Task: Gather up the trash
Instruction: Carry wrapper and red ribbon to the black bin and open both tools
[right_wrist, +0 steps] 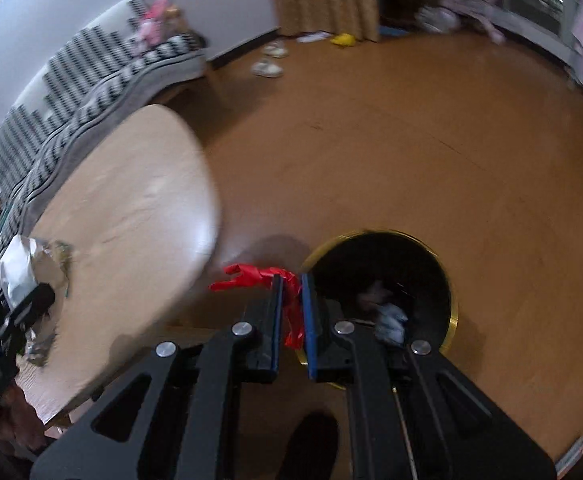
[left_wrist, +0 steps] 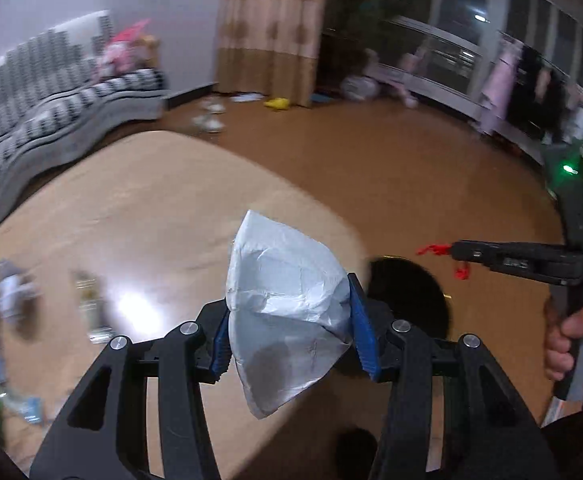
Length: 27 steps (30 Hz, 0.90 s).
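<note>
My left gripper point(left_wrist: 289, 316) is shut on a crumpled silver-white foil wrapper point(left_wrist: 287, 304) and holds it above the edge of the wooden table point(left_wrist: 139, 208). My right gripper point(right_wrist: 291, 308) is shut on a red plastic scrap point(right_wrist: 259, 274) and hangs beside the rim of a black trash bin with a gold rim point(right_wrist: 383, 256) on the floor. The bin point(left_wrist: 407, 292) shows behind the wrapper in the left wrist view, with the right gripper point(left_wrist: 451, 250) and red scrap point(left_wrist: 435, 249) over it. Crumpled paper point(right_wrist: 391, 320) lies inside the bin.
Blurred wrappers and bottles point(left_wrist: 7, 300) lie on the table's left part. A striped sofa point(right_wrist: 91, 92) stands behind the table. Slippers point(right_wrist: 269, 60) and a yellow toy point(right_wrist: 343, 40) lie on the brown floor by a curtain point(left_wrist: 271, 28). Windows and hanging clothes point(left_wrist: 503, 76) are at right.
</note>
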{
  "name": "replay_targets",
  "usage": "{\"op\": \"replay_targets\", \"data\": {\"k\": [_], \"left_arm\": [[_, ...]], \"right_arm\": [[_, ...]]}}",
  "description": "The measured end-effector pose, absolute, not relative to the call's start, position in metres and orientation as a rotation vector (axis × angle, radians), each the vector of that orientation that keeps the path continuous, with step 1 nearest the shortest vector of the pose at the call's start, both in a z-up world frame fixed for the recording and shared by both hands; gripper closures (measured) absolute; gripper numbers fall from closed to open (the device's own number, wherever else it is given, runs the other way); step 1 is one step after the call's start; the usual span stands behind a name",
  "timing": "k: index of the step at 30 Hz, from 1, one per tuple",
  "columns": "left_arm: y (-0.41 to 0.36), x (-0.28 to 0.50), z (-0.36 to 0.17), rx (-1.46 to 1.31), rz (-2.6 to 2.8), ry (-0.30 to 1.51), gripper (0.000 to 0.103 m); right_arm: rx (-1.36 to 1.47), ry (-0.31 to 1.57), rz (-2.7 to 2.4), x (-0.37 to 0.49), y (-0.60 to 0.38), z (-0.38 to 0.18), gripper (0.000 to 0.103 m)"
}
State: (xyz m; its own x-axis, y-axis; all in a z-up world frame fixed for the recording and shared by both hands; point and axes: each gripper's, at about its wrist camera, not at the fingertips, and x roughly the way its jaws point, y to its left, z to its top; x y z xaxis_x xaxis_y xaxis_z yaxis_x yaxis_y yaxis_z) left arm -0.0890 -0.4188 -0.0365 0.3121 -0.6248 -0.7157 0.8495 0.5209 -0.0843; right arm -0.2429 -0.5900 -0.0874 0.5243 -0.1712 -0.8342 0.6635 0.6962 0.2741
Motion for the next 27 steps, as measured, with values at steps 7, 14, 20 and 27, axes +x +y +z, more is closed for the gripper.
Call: {"op": "replay_targets", "data": {"k": [7,14,20,27], "left_arm": [[-0.482,-0.129,-0.069,0.413,-1.119,0.79,0.054],[-0.509,-0.125,-0.091,0.443,-1.124,0.821,0.054],[-0.519,-0.128,-0.102,0.451,-1.126,0.841,0.054],[-0.533,-0.132,-0.113,0.467,-1.145,0.858,0.054]], "right_arm": [[0.726,0.912,-0.613,-0.284,-0.634,-0.12,0.093],[0.768,0.914,-0.623,-0.289,-0.649,-0.131,0.093],[0.79,0.926,-0.62,-0.285,-0.656,-0.136,0.092],[0.792,0.857,-0.658,-0.298,-0.66,-0.124,0.023]]}}
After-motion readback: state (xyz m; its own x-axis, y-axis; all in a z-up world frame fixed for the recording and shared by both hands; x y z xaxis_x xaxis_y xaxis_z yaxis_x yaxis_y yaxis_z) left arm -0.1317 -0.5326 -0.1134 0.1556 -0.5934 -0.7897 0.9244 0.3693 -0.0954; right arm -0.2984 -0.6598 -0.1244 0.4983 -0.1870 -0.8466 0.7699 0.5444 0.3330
